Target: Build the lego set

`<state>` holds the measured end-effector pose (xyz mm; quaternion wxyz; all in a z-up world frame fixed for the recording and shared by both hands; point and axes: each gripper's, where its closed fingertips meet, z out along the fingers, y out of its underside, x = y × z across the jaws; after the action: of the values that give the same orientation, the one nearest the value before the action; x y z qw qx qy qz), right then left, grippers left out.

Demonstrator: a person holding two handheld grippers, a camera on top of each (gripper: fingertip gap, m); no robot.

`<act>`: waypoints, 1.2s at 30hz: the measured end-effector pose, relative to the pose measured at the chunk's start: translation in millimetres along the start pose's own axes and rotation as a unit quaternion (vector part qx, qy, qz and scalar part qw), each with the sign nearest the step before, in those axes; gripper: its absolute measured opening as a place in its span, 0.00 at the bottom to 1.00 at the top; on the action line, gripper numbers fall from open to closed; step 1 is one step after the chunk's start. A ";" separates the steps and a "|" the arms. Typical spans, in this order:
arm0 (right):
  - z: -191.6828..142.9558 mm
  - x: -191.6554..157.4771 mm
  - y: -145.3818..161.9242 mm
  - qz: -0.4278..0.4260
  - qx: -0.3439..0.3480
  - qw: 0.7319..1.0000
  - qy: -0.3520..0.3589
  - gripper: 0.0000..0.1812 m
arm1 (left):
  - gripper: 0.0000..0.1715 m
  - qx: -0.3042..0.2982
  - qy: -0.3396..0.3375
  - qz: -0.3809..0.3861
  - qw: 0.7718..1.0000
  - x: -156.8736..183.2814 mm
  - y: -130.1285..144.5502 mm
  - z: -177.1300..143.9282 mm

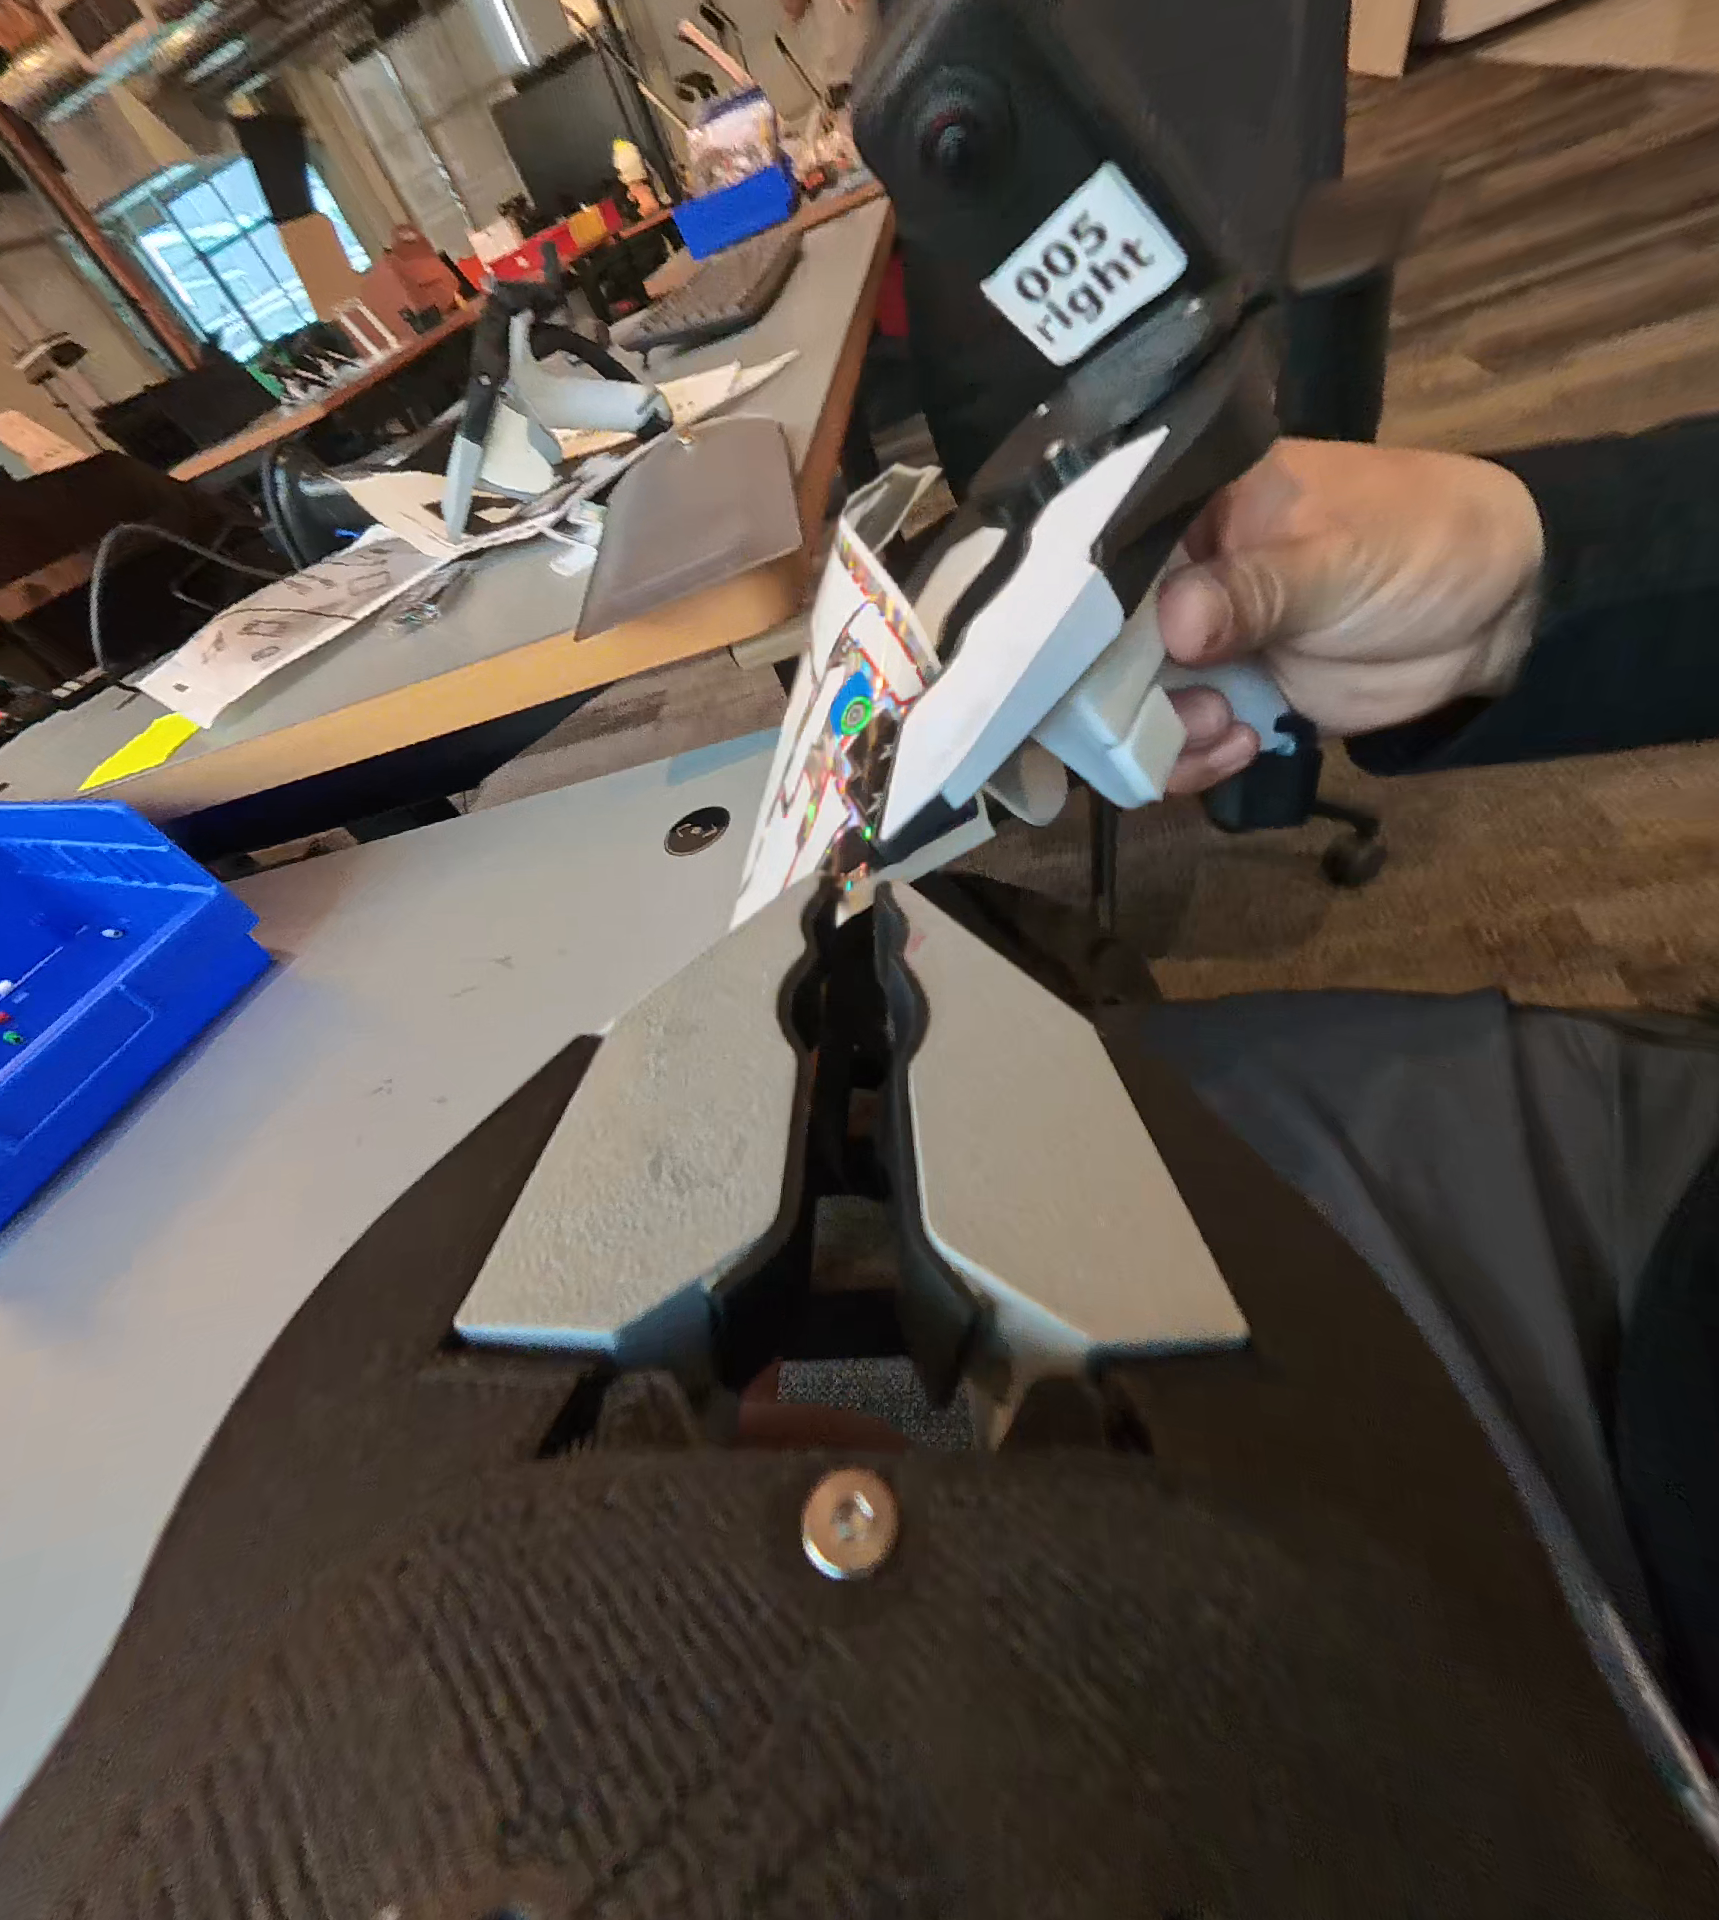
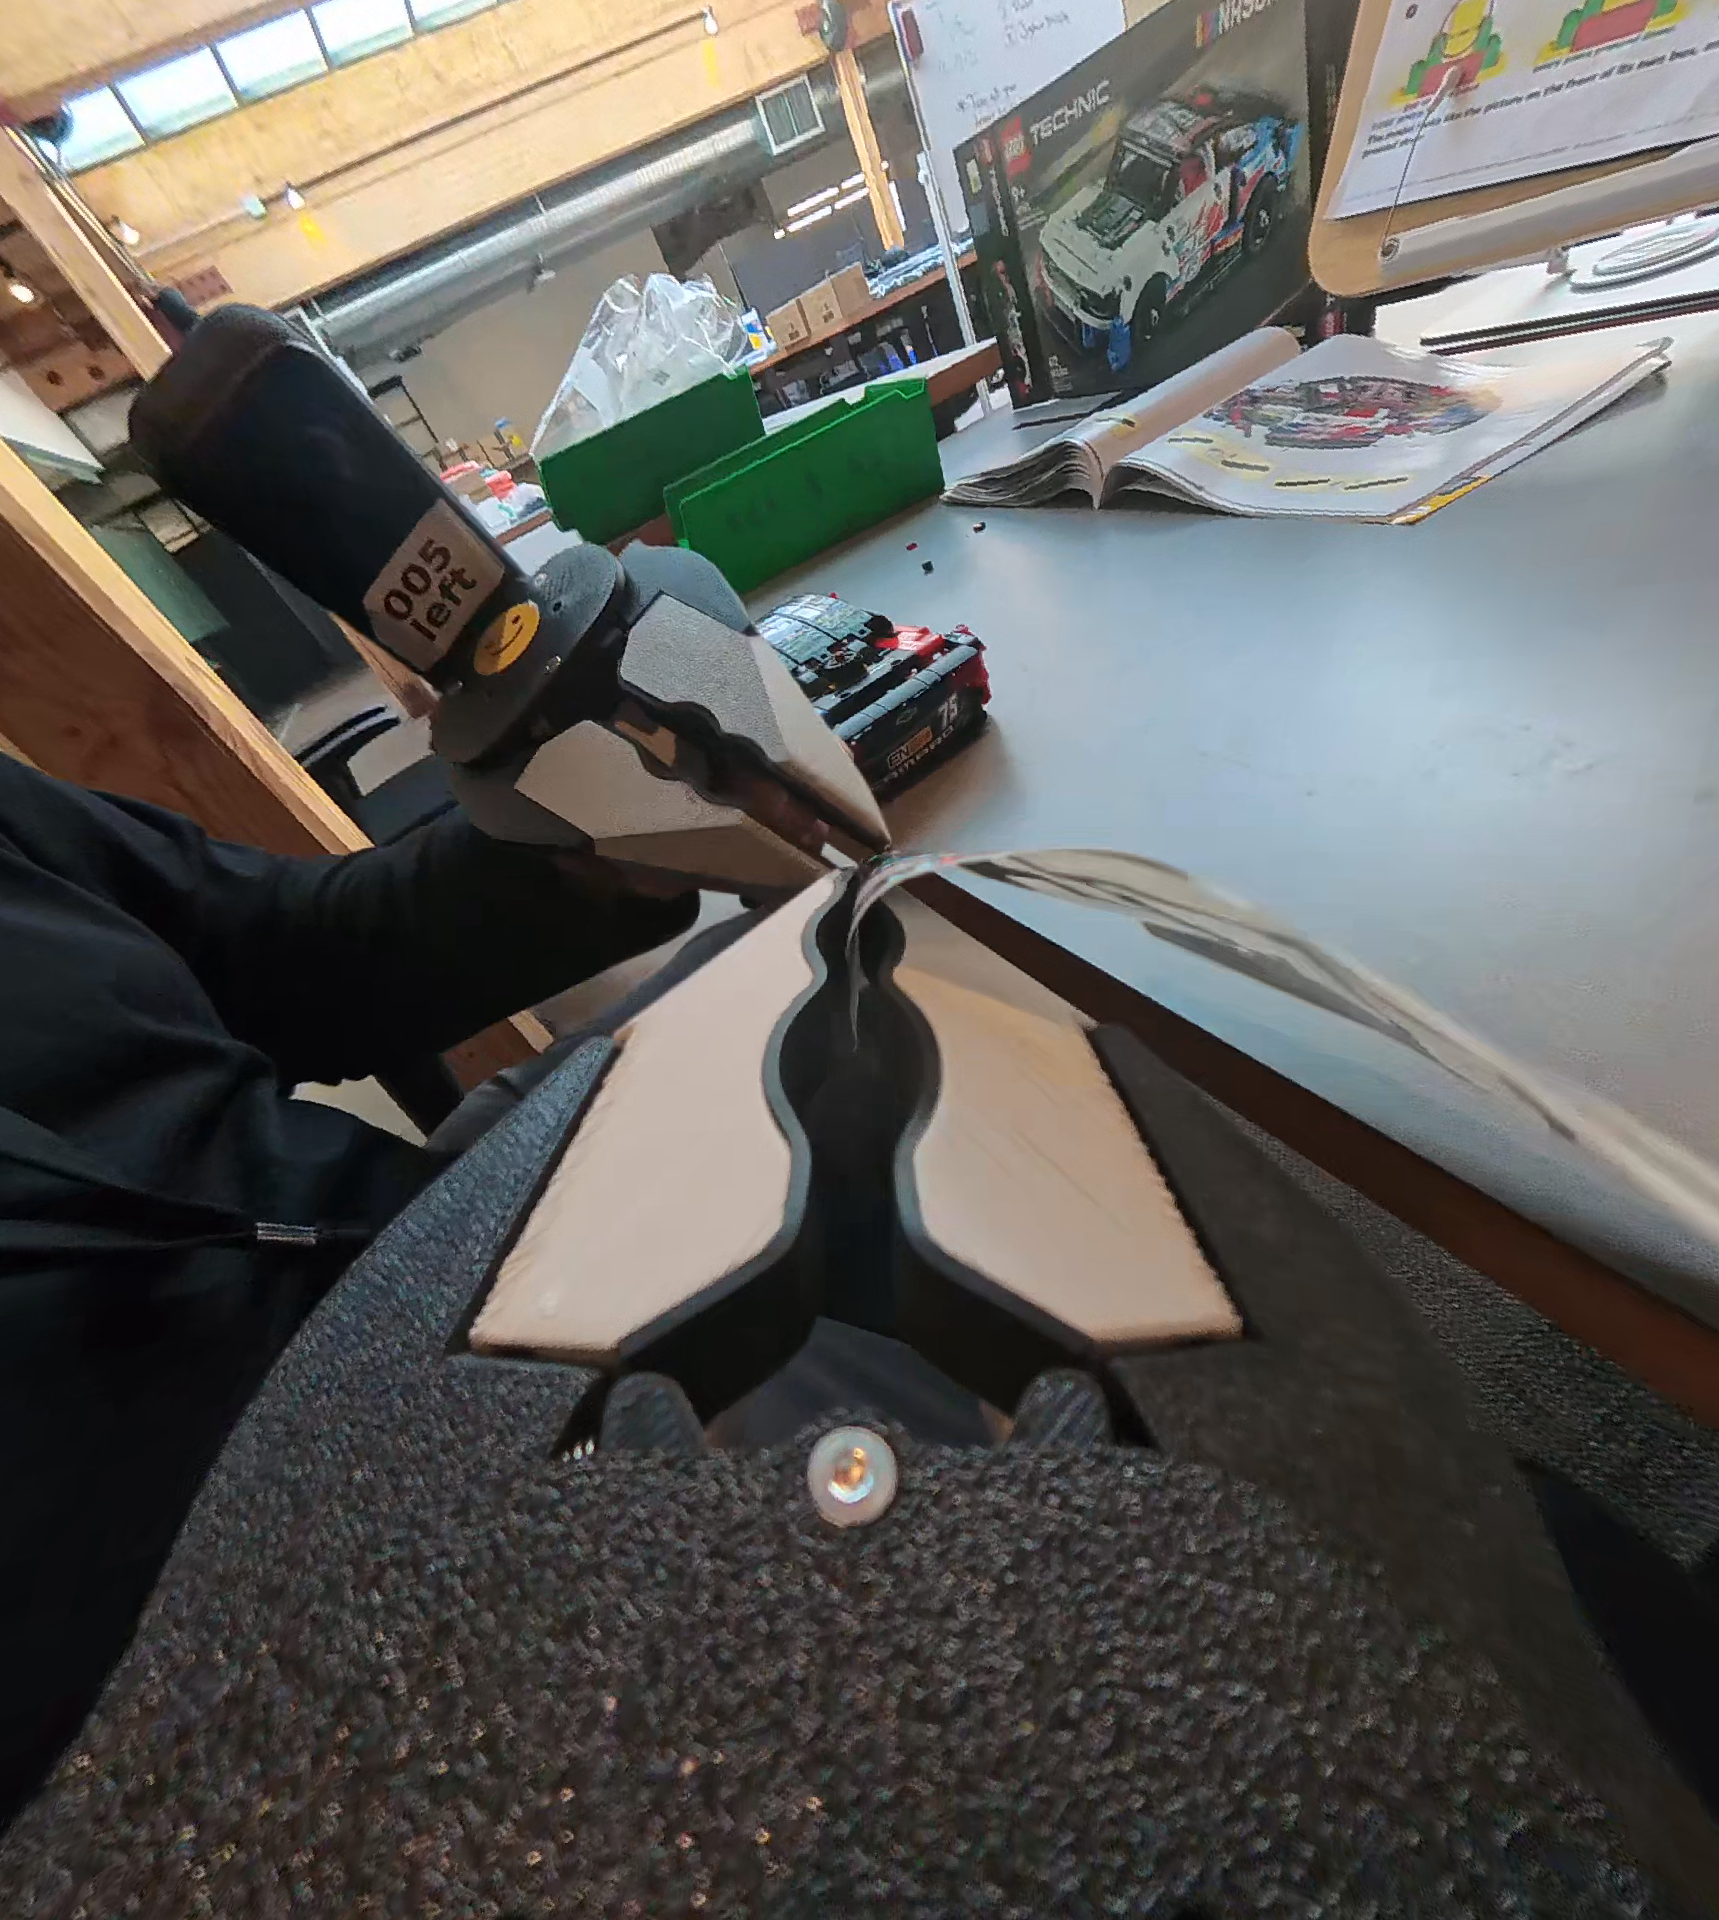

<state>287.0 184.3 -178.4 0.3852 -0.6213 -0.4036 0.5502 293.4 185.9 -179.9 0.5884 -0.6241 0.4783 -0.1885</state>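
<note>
Off the bench (image 2: 1354, 831) edge, with both the left hand-held gripper (image 1: 850, 899) and right hand-held gripper (image 2: 850, 883) clamped on the sticker sheet (image 1: 839, 717), peel slowly, keeping the sheet taut so the decal lifts uncreased

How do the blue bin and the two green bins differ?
The blue bin lies open side up, holding a few tiny pieces; the green bins stand on edge. The blue bin is alone; the green bins stand together, a clear bag behind them. All rest on grey tables.
</note>
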 end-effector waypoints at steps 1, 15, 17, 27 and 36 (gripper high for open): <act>0.6 -0.9 0.8 -0.009 -0.006 1.000 0.003 0.00 | 0.02 -0.007 0.006 0.009 1.000 2.0 1.3 0.9; 2.0 -18.6 8.7 -0.103 -0.061 0.993 -0.003 0.00 | 0.01 -0.020 0.097 -0.019 0.995 21.9 1.6 -1.1; 2.8 -18.6 10.8 -0.117 -0.071 0.991 0.004 0.00 | 0.01 -0.022 0.114 -0.041 0.992 23.6 3.2 -2.2; 7.5 -14.9 19.4 -0.251 -0.126 0.956 0.080 0.00 | 0.01 -0.058 0.093 0.000 0.994 23.3 14.5 -3.5; 6.0 -17.6 20.7 -0.317 -0.129 0.935 0.086 0.00 | 0.00 -0.052 0.109 -0.027 0.992 25.5 13.1 -4.9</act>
<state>281.4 160.5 -191.5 0.4894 -0.5505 -0.6126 0.2866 296.6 164.3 -199.1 0.4941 -0.6424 0.5319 -0.2456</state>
